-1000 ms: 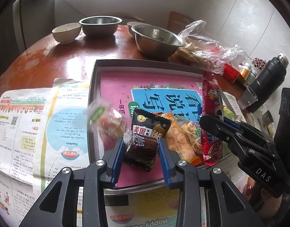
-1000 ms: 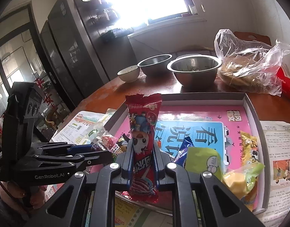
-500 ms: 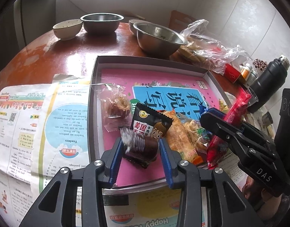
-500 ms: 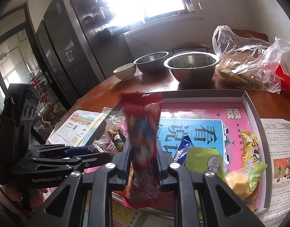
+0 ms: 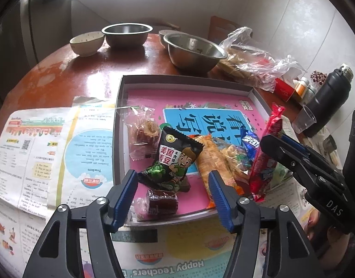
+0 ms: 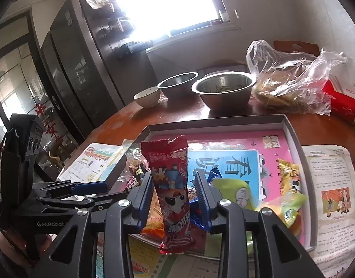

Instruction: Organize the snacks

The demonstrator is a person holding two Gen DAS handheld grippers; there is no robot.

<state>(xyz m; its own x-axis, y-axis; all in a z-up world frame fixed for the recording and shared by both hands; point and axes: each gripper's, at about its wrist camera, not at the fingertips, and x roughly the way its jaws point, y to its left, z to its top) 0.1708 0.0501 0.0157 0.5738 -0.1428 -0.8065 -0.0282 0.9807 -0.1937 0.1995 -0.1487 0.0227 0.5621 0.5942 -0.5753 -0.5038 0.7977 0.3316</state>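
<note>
A grey tray [image 5: 186, 78] with a pink lining holds several snack packets. My left gripper [image 5: 174, 197] hovers over its near edge with its jaws opening. A dark red wrapped candy [image 5: 162, 202] lies loose on the tray between the fingers, touching neither pad. My right gripper [image 6: 175, 194] is over the tray's [image 6: 214, 121] front edge, its jaws opening too. A tall red packet [image 6: 172, 185] stands tilted between its pads with a gap on the right side, its lower end on the tray's rim. The left wrist view shows that packet [image 5: 265, 157] and the right gripper [image 5: 293, 153] at the right.
A black pea packet [image 5: 175, 159], a clear-wrapped pastry [image 5: 142, 132] and an orange packet [image 5: 214, 162] lie in the tray. Printed paper sheets [image 5: 38, 150] lie under and around it. Behind stand steel bowls [image 5: 193, 51], a ceramic bowl [image 5: 86, 42], a plastic bag [image 5: 251, 64] and a black flask [image 5: 325, 102].
Both grippers went from shut to open. The dark candy dropped from the left pads onto the tray. The red packet came loose and tilted. The clear-wrapped pastry came to rest in the tray.
</note>
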